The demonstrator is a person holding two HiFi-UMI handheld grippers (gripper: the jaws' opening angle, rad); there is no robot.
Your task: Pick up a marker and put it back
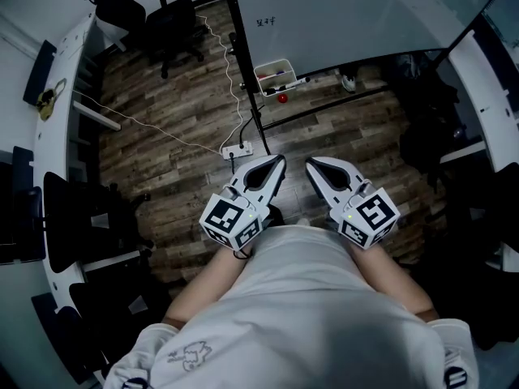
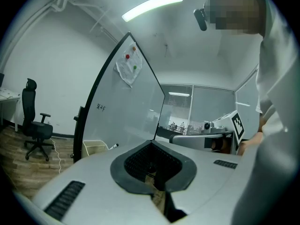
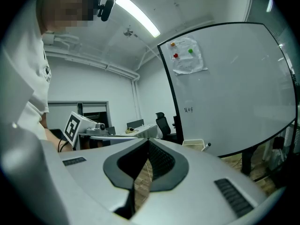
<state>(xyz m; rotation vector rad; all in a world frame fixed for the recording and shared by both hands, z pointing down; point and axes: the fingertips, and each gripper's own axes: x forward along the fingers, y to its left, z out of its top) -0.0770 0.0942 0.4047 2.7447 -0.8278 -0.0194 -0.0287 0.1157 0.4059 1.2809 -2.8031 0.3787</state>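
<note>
The marker [image 1: 293, 82] lay at the bottom edge of the whiteboard [image 1: 349, 14], poking out beside a small white basket [image 1: 273, 71] that hung there. In the left gripper view its dark cap pointed up and away from the basket. Nothing was touching the marker. Just under the basket, a little red round thing [image 1: 281, 98] sat near the floor; I could not tell what it was.

The person stood well back from the whiteboard in a white shirt [image 1: 308, 298] and held both grippers close to the tummy. The left tongs [image 1: 280, 160] were pressed together at the tips, and there was nothing between them. The right tongs [image 1: 310, 162] were pressed together too, with nothing inside. Both pointed toward the whiteboard, side by side but not touching each other.

High on the whiteboard a crinkly sheet of paper [image 3: 188, 55] was stuck on with red, green and orange dots. A bit of small dark writing [image 3: 188, 109] showed lower down.

On the wood floor [image 1: 170, 128], between the person and the whiteboard, lay a white power strip [image 1: 237, 149] with a long white cable [image 1: 154, 128] running off to the left. A black office chair [image 1: 174, 23] stood farther back. White desks [image 1: 61, 96] curved along the sides of the room.
</note>
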